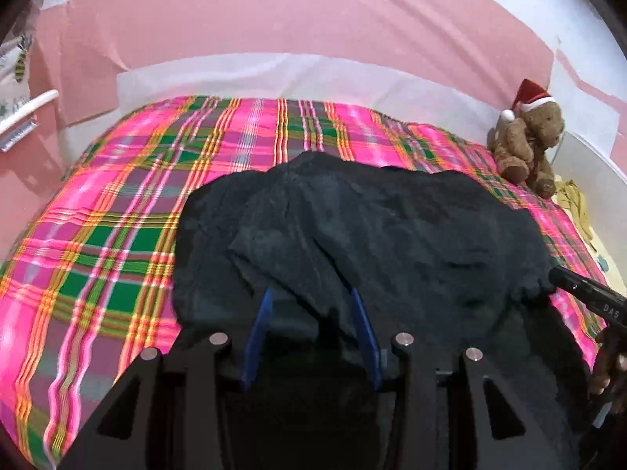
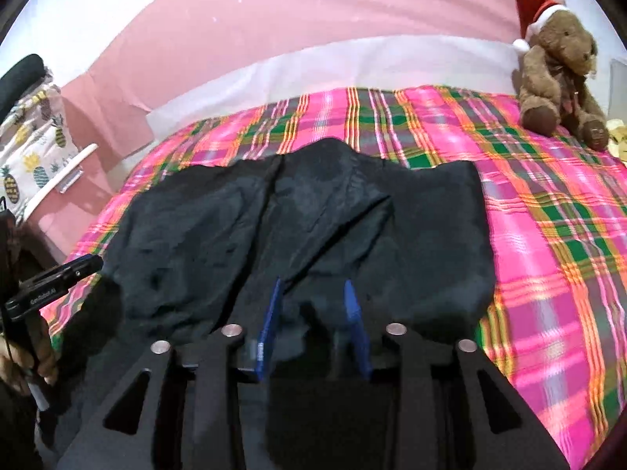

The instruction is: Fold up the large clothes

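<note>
- Left wrist view: my left tool [image 1: 311, 309] has its blue fingers apart with a lifted fold of the dark garment [image 1: 392, 227] draped between them; whether the pads pinch it I cannot tell. The garment lies on the plaid bed [image 1: 98, 235].
- Right wrist view: my right tool [image 2: 313, 299] also stands apart, cloth bunched between its fingers. I judge a fold is under way; next, both tools must carry the near edge evenly forward.

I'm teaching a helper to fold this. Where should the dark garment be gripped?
Grip the dark garment at its two near corners, coming from the near edge of the bed. It lies spread with that hem nearest, and each tongs pair already has cloth there.
</note>
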`<state>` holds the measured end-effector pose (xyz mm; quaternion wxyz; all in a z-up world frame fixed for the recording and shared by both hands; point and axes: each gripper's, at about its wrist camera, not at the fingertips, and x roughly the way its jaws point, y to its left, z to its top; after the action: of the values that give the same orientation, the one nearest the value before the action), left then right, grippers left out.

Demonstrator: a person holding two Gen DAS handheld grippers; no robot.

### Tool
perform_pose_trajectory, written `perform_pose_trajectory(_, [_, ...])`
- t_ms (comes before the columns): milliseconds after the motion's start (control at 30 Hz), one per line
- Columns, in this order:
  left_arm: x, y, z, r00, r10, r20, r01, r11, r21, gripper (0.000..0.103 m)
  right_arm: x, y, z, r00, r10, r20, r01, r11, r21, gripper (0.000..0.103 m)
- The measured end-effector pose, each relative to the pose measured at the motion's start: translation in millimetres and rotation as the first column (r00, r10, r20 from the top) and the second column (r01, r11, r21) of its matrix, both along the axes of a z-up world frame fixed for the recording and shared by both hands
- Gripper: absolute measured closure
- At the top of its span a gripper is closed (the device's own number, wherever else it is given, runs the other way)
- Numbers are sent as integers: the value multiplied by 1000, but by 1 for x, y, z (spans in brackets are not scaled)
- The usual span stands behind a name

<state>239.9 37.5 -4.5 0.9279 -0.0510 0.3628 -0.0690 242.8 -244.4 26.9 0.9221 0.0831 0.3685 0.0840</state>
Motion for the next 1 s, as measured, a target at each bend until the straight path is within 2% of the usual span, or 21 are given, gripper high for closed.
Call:
perform_pose_trajectory(133, [-41,0,12,1000,2,11,-2,1000,-6,59,-32,1,12,1000,2,13,-2,1000,14,61])
perform_pose_trajectory(333, [-95,5,14,1000,1,21,0,999,-41,59,-88,2,17,999,9,32,-9,1000,3,55])
perform_pose_trajectory(600, [-157,10,7,999,30,24,-28,998,-48,56,-138,2,7,1000,10,12,-10,1000,3,51])
perform_pose_trajectory(667, [-168,12,4,999,34,19,-33,998,-48,55,-145,2,4,1000,6,4,-6,1000,7,47])
perform_pose_trajectory(933, [-190,18,-8,999,53,3,-53,998,-34,54,-164,-11,-8,999,-30,-22,31,999,31,44])
perform_pose_trajectory(1000, [-192,21,-10,998,60,5,-60,998,-23,53,-167,-19,-11,999,-46,-24,47,998,37,37])
